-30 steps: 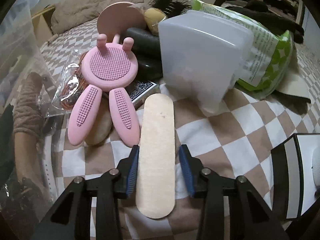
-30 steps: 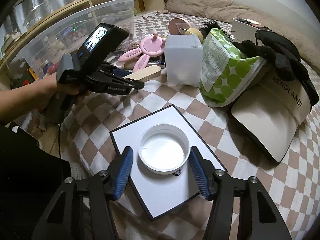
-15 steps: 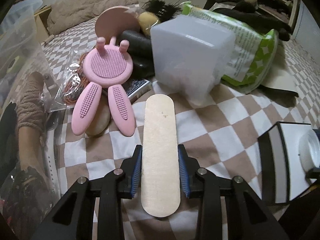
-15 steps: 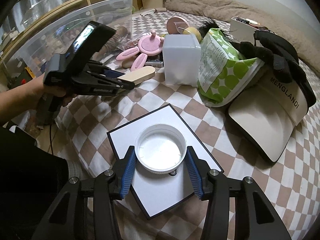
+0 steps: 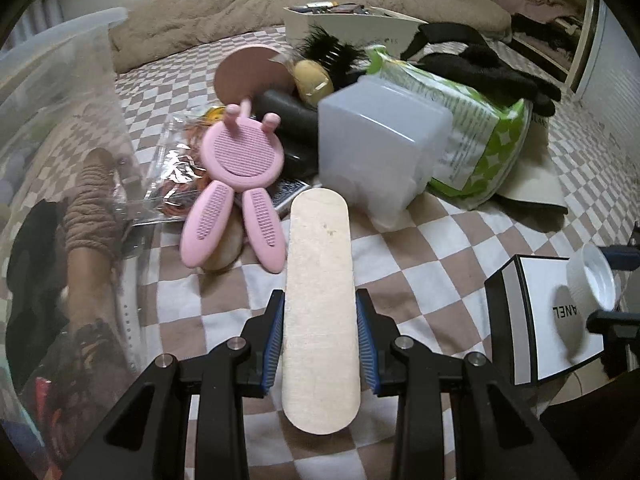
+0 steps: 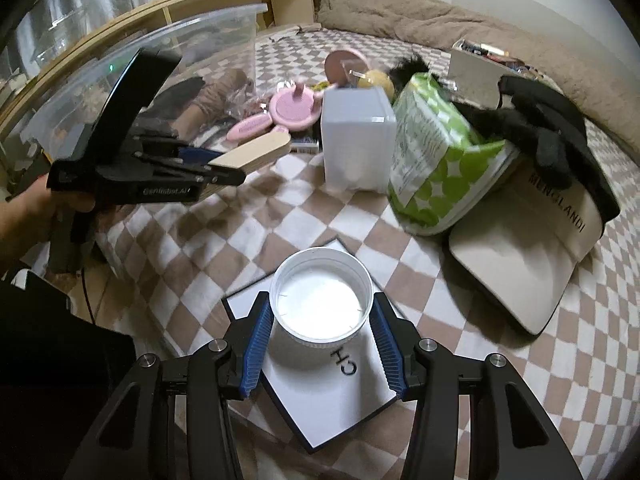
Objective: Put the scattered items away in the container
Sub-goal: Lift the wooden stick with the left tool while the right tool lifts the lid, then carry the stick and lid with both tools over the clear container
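Nearest us in the left wrist view, our left gripper (image 5: 320, 342) pinches a pale wooden stick (image 5: 319, 296) with rounded ends, the 2 blue pads pressed against its long edges. In the right wrist view the stick juts out over the checkered blanket (image 6: 280, 216), clear of it.

Nearest us in the right wrist view, our right gripper (image 6: 322, 344) clamps a round white lid (image 6: 322, 306), open side up, with a blue pad on each side of its rim. Under the lid lies a flat white box (image 6: 340, 396) with black edges and black lettering; we cannot tell whether the lid touches it.

Just beyond the stick's far tip in the left view lies a pink bunny-shaped silicone holder (image 5: 236, 184), its 2 ears pointing toward us. Beside it on the right stands a frosted white cube box (image 5: 380, 152), and behind that leans a green and white packet (image 5: 480, 148). A black glove (image 6: 536, 132) rests on top of the packet, partly over a beige visor cap (image 6: 532, 248) to the right.

On the left edge of both views stands the clear plastic container (image 6: 140, 68), with brown yarn and dark items already showing through its wall. A crinkled clear bag (image 5: 176, 168) lies between it and the pink holder. Farthest back, a beige fluffy bolster (image 6: 420, 16) runs along the wall.
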